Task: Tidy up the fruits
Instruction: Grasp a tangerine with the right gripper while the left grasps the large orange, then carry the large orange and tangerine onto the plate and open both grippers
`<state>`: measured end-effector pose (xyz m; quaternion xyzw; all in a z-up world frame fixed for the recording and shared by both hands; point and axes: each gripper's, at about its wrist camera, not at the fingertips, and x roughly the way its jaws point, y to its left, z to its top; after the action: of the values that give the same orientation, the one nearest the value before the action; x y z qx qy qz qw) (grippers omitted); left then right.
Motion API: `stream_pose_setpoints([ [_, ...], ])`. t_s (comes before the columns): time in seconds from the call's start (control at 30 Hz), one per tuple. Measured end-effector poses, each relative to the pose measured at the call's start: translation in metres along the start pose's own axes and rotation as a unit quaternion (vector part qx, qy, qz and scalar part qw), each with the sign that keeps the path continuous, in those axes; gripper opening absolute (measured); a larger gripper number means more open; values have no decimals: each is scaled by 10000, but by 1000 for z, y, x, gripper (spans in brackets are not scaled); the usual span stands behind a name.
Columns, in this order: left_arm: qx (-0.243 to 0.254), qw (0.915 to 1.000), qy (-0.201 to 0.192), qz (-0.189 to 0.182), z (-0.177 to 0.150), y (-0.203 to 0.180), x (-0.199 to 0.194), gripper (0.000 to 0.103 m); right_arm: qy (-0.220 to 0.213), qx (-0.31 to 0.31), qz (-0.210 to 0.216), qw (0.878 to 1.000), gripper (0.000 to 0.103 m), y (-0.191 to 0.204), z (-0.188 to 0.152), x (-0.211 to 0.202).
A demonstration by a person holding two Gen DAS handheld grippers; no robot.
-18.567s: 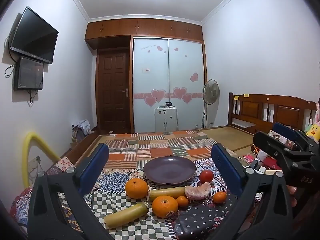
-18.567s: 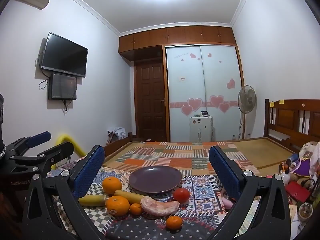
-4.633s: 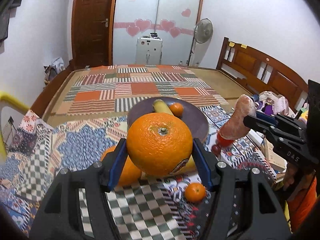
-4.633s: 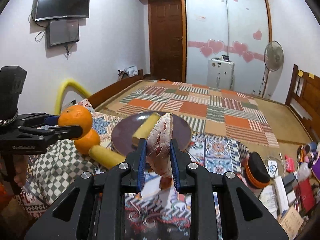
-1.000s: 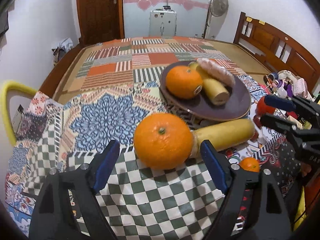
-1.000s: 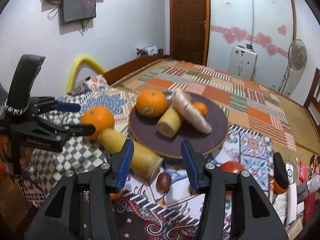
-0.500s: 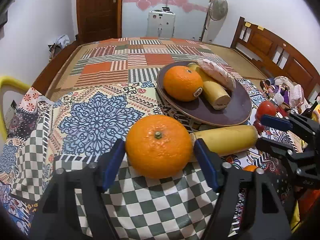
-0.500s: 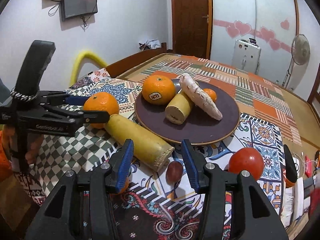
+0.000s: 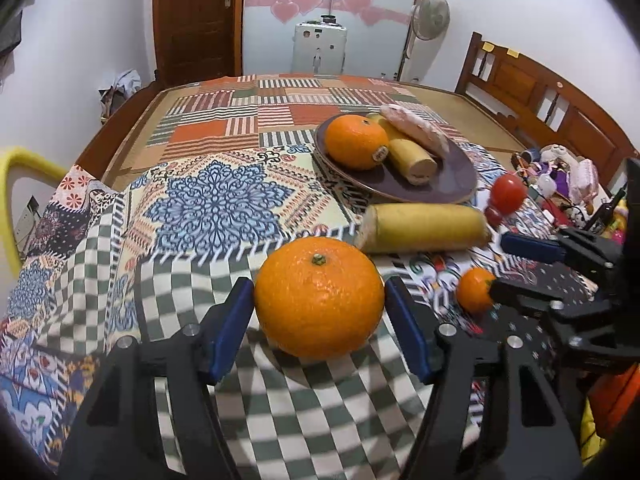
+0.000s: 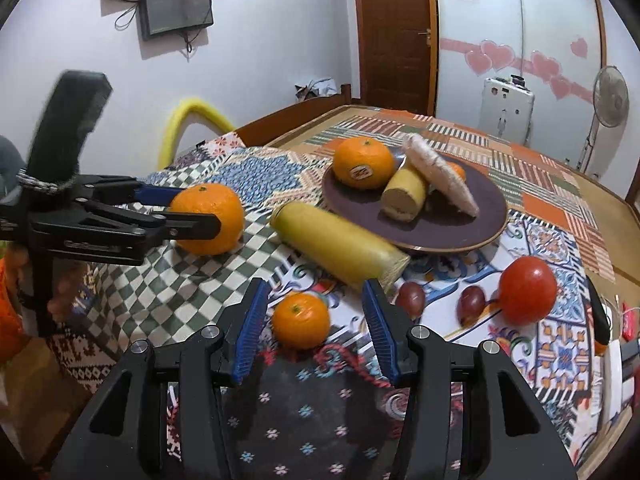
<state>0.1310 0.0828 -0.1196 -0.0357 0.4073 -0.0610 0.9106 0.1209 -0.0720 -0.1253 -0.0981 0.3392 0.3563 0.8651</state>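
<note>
A large orange point(image 9: 318, 298) rests on the checked cloth, and my left gripper point(image 9: 320, 318) is shut on it, both blue pads against its sides. From the right wrist view the same gripper point(image 10: 200, 210) straddles that orange point(image 10: 208, 220). My right gripper point(image 10: 316, 320) is open around a small mandarin point(image 10: 301, 320), its pads clear of the fruit. The purple plate point(image 9: 400, 194) holds a stickered orange point(image 9: 355, 142), a yellow piece point(image 9: 412, 156) and a pink peeled segment point(image 9: 414, 128). A long yellow fruit point(image 10: 336, 244) lies just in front of the plate.
A red tomato point(image 10: 528, 290) and two dark grapes point(image 10: 410, 298) lie to the right of the small mandarin. Clutter of toys and bottles point(image 9: 560, 176) sits past the cloth's right edge. A yellow foam tube point(image 10: 192, 120) arches at the far left.
My left gripper's jaws have closed in onto the large orange. My right gripper has shifted left and lower, so the small mandarin now sits between its fingers.
</note>
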Motion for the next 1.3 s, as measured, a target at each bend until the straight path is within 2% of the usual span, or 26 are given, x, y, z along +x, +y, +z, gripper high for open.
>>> stream_pose_setpoints([
  [0.17, 57, 9999, -48, -117, -8, -9, -12, 66, 166, 3, 11, 9999, 46, 2, -8, 10],
  [0.2, 74, 9999, -51, -135, -9, -10, -13, 66, 186, 24, 19, 9998, 44, 2, -8, 13],
  [0.27, 94, 9998, -71, -138, -10, -13, -14, 66, 265, 25, 60, 9996, 33, 2, -10, 16],
  [0.3, 100, 9998, -84, -150, -10, -14, -15, 66, 233, 21, 64, 9997, 32, 2, -11, 15],
  [0.5, 137, 9996, -111, -199, -5, -20, -13, 65, 181, -20, 60, 9998, 32, 1, -11, 8],
  [0.73, 215, 9993, -186, -247, 4, -30, -10, 65, -73, 102, -83, 9999, 32, -16, -4, -9],
  [0.93, 489, 9986, -57, -173, -2, -42, -3, 65, -161, 234, -162, 9995, 32, -30, -3, -16],
  [1.13, 385, 9990, 14, -209, 0, -39, -1, 67, -160, 311, -195, 9992, 32, -36, -6, -17],
  [1.3, 533, 9985, 86, 60, 1, -42, 12, 69, -185, 340, -196, 9991, 32, -42, -6, -19],
])
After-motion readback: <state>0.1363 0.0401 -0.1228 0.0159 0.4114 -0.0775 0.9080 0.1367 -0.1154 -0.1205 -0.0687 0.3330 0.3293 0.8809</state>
